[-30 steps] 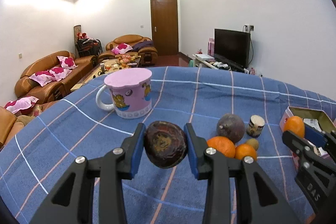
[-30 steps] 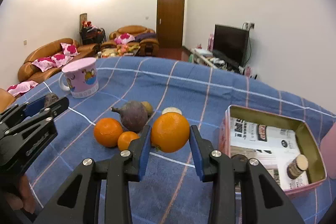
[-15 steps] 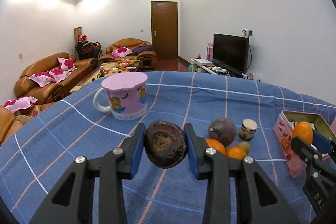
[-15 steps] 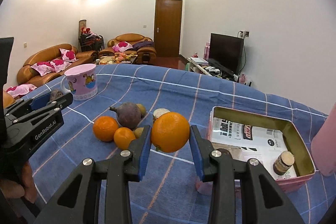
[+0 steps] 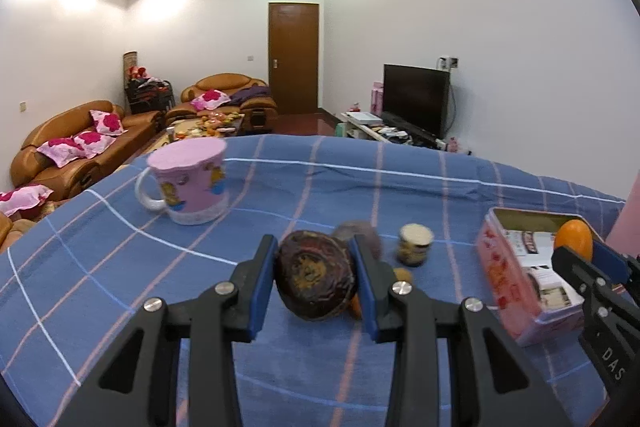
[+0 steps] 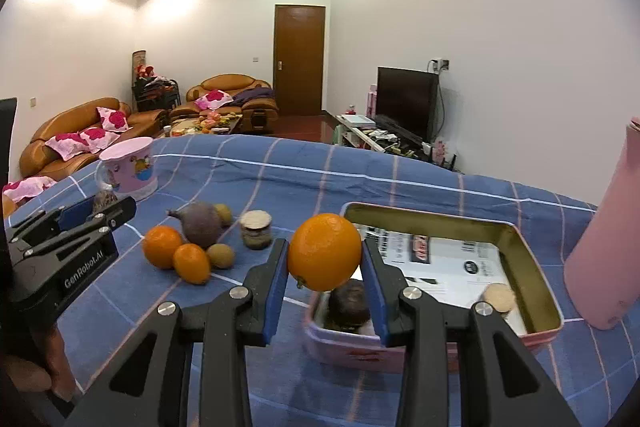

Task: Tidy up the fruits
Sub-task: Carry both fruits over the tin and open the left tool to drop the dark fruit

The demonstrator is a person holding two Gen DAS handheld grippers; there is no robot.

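Gripping fruit in both tools (image 5: 316, 283) (image 6: 325, 279) above blue checked tablecloth (image 5: 120, 267), sofas (image 5: 76, 143) beyond.

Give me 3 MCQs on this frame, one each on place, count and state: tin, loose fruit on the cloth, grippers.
1. Where is the orange held by the right gripper?
A. by the near edge of the pink tin
B. inside the pink mug
C. resting on the cloth

2. How many orange-coloured fruits lie loose on the blue checked cloth in the right wrist view?
A. none
B. two
C. five

3. What is the left gripper doing?
A. open and empty
B. shut on a dark round fruit
C. shut on the small jar

Answers: 1 A, the tin's rim shows just behind the orange; 2 B, two sit by the purple fruit; 3 B, both pads press its sides.
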